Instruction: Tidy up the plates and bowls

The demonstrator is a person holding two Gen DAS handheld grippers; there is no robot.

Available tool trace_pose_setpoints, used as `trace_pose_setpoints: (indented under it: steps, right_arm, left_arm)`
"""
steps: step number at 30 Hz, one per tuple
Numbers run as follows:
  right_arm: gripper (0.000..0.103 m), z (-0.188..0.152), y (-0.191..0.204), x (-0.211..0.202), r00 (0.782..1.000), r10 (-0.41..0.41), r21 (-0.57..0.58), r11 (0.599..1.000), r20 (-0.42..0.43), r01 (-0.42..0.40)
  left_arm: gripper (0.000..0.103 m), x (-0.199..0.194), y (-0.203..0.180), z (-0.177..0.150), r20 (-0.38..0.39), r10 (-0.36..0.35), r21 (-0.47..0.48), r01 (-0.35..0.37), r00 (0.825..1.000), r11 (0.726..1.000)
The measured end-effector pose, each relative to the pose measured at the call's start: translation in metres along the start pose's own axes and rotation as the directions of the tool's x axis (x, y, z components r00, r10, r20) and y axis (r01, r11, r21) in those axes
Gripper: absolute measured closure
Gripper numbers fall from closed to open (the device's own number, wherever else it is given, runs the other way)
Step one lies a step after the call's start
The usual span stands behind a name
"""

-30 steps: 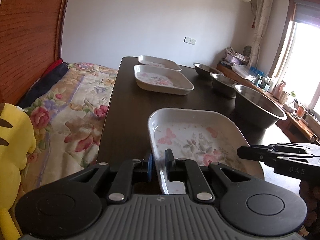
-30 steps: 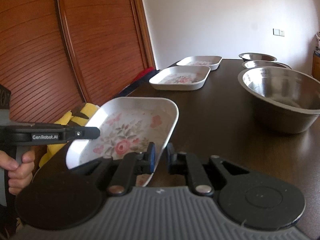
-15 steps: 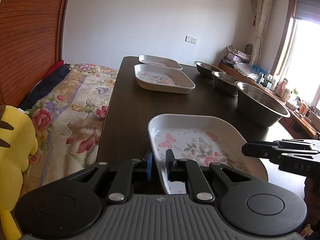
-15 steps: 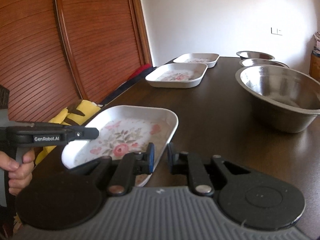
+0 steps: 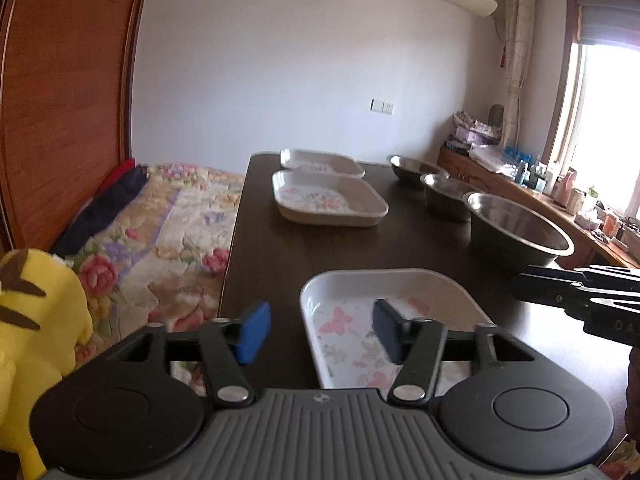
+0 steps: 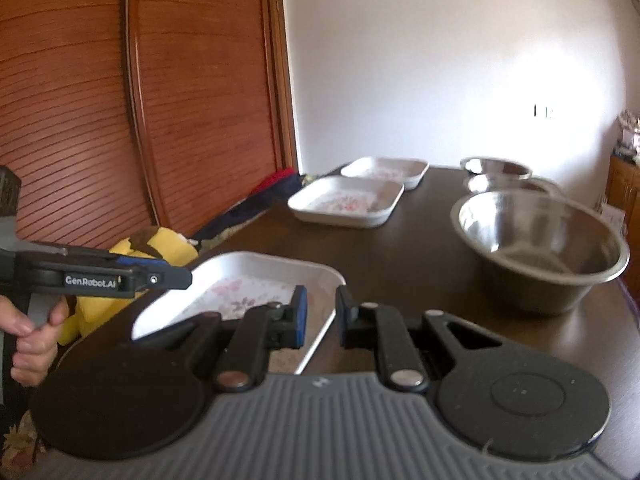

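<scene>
so from my seat, going left to right: there's a yellow plush [image 5: 36, 320] off the counter edge by the bed [image 5: 160, 232], then the left gripper [image 5: 318, 332] with its fingers spread wide, holding nothing. the nearest floral plate [image 5: 400, 292] sits flat on the dark counter [image 5: 272, 260] right in front, and its left rim falls in the gap between those open fingers, one pad over the plate, the other out over the counter. the right gripper [image 6: 320, 316] straddles the plate's right rim, fingers only slightly apart and not pinching it as far as i can tell.

the plate's long axis looks like it runs away from me, toward the two other floral plates [image 5: 328, 202] further up the counter. to the right of them are three steel bowls [image 5: 516, 228], biggest one closest.

my guess is the plate needs regripping and carrying forward to stack on the next one. both grippers are about equally near, each already lined up on its own rim.
</scene>
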State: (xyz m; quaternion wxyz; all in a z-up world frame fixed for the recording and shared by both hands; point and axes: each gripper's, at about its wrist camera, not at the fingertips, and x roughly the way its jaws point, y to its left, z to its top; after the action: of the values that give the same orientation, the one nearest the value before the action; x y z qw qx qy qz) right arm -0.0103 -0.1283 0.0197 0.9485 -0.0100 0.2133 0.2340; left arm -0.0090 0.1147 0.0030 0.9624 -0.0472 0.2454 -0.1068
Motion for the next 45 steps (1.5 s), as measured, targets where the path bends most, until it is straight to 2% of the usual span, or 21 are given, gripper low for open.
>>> trace_pose_setpoints:
  steps: [2, 4, 7, 11, 16, 21, 23, 25, 27, 29, 34, 39, 45]
  right_arm:
    - [0.079, 0.003, 0.0, -0.004, 1.0, -0.002, -0.003, 1.0, 0.02, 0.002]
    - [0.077, 0.005, 0.0, -0.007, 0.999, -0.005, -0.008, 1.0, 0.038, 0.006]
    - [0.077, 0.006, 0.0, -0.009, 0.998, -0.021, -0.023, 0.999, 0.056, 0.022]
    - [0.077, 0.008, -0.002, -0.015, 0.997, -0.029, -0.022, 0.999, 0.075, 0.03]
    - [0.068, 0.011, -0.005, -0.022, 0.993, -0.047, -0.032, 0.998, 0.105, 0.051]
    - [0.038, 0.016, -0.009, -0.028, 0.989, -0.058, -0.035, 0.997, 0.139, 0.063]
    - [0.034, 0.017, -0.009, -0.029, 0.986, -0.068, -0.037, 0.997, 0.152, 0.075]
    - [0.023, 0.019, -0.01, -0.031, 0.983, -0.078, -0.041, 0.995, 0.168, 0.086]
    - [0.006, 0.021, -0.011, -0.033, 0.979, -0.085, -0.04, 0.995, 0.186, 0.094]
    - [0.0, 0.023, -0.011, -0.034, 0.976, -0.087, -0.044, 0.994, 0.2, 0.097]
    - [0.0, 0.032, -0.008, -0.031, 0.971, -0.102, -0.068, 0.991, 0.217, 0.119]
    - [0.0, 0.047, -0.006, -0.013, 0.978, -0.094, -0.086, 0.99, 0.187, 0.112]
    - [0.0, 0.062, -0.01, 0.01, 0.979, -0.121, -0.089, 0.987, 0.164, 0.137]
  left_arm:
    - [0.003, -0.003, -0.003, 0.0, 0.022, 0.008, 0.007, -0.008, 1.0, 1.0]
    - [0.0, -0.005, -0.006, 0.002, 0.045, 0.015, 0.013, -0.015, 0.999, 1.0]
    - [0.0, -0.01, -0.011, 0.004, 0.098, 0.028, 0.029, -0.031, 0.995, 0.999]
    - [0.0, -0.012, -0.016, 0.009, 0.127, 0.035, 0.046, -0.041, 0.991, 0.998]
    - [0.0, -0.013, -0.018, 0.012, 0.148, 0.035, 0.054, -0.044, 0.988, 0.998]
    - [0.0, -0.013, -0.021, 0.017, 0.155, 0.032, 0.071, -0.044, 0.987, 0.997]
    - [0.0, -0.014, -0.022, 0.02, 0.16, 0.034, 0.073, -0.046, 0.987, 0.996]
    - [0.0, -0.016, -0.023, 0.023, 0.166, 0.034, 0.074, -0.047, 0.985, 0.996]
    - [0.0, -0.018, -0.023, 0.027, 0.173, 0.033, 0.073, -0.046, 0.984, 0.996]
    - [0.0, -0.018, -0.023, 0.032, 0.179, 0.026, 0.071, -0.039, 0.984, 0.997]
    - [0.0, -0.012, -0.022, 0.047, 0.172, 0.001, 0.077, -0.014, 0.985, 0.997]
    - [0.0, 0.002, -0.02, 0.06, 0.165, 0.012, 0.106, -0.03, 0.986, 0.994]
    - [0.0, 0.027, -0.008, 0.071, 0.131, 0.012, 0.111, -0.027, 0.991, 0.993]
